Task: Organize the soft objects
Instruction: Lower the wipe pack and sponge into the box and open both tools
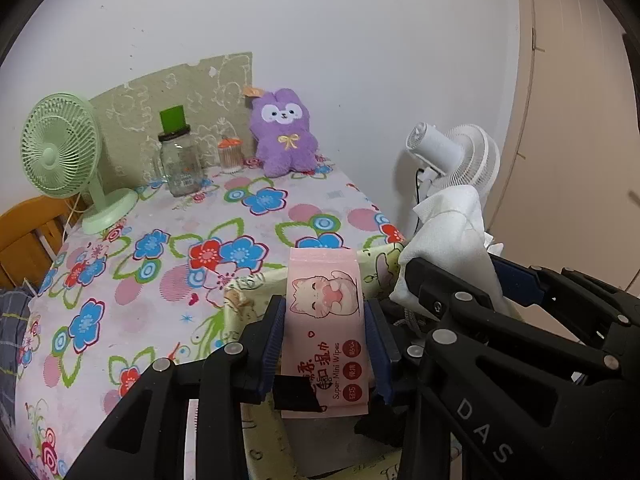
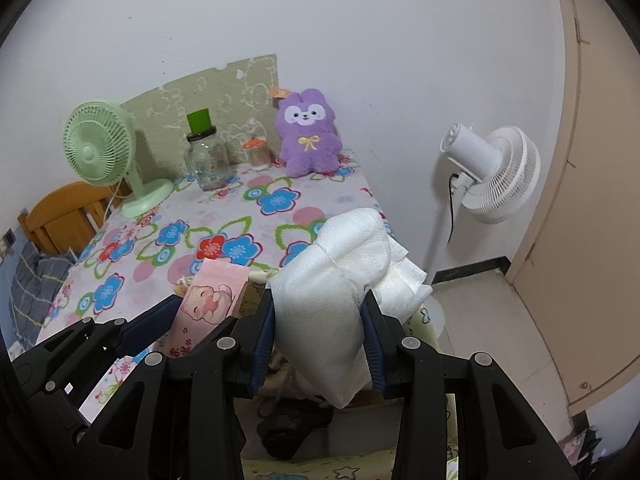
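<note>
Left tool (image 1: 326, 344) clamps the wipes pack (image 1: 324, 332) lengthwise ahead; right tool (image 2: 320, 344), just beside, clamps white tissues (image 2: 340, 292).

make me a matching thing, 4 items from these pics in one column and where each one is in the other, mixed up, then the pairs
Things:
1. pink wipes pack
2. white tissue bundle
3. purple plush
4. green fan

Places:
A. far left of the table
B. in the right gripper
C. against the back wall
D. in the left gripper

Pairs: 1-D, 2-B, 3-C, 4-A
</note>
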`<action>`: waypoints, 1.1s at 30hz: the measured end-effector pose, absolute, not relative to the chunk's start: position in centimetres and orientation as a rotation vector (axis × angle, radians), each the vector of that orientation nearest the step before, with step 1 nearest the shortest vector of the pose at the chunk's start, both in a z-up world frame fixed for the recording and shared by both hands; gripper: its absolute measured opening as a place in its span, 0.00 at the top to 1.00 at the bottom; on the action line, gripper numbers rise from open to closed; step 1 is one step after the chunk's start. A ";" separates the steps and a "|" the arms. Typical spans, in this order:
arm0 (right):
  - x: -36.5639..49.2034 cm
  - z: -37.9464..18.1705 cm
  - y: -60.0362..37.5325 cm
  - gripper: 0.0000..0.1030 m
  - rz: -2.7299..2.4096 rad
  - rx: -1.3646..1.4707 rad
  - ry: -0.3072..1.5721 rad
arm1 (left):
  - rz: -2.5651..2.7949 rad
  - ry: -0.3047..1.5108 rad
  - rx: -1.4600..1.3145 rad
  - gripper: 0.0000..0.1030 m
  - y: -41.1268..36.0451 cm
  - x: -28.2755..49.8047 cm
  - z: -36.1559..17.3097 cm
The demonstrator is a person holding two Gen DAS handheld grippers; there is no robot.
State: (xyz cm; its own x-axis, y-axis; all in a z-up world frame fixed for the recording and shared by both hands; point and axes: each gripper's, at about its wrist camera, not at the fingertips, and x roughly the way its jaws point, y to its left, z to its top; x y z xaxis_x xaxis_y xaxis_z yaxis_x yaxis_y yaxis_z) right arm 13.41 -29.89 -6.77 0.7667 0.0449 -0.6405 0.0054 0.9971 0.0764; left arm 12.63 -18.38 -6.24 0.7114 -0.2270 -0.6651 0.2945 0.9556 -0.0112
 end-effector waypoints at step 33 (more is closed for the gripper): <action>14.7 -8.6 -29.2 0.54 0.131 0.143 0.738 | -0.232 0.795 0.181 0.10 -17.4 13.1 -7.2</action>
State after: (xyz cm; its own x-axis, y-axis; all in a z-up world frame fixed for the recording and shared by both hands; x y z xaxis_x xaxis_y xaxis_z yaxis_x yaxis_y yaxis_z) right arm 14.73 -29.19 -8.60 0.7324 0.1688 -0.6596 -0.0684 0.9821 0.1754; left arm 13.15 -17.37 -7.22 0.6773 -0.1374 -0.7228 0.2731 0.9592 0.0735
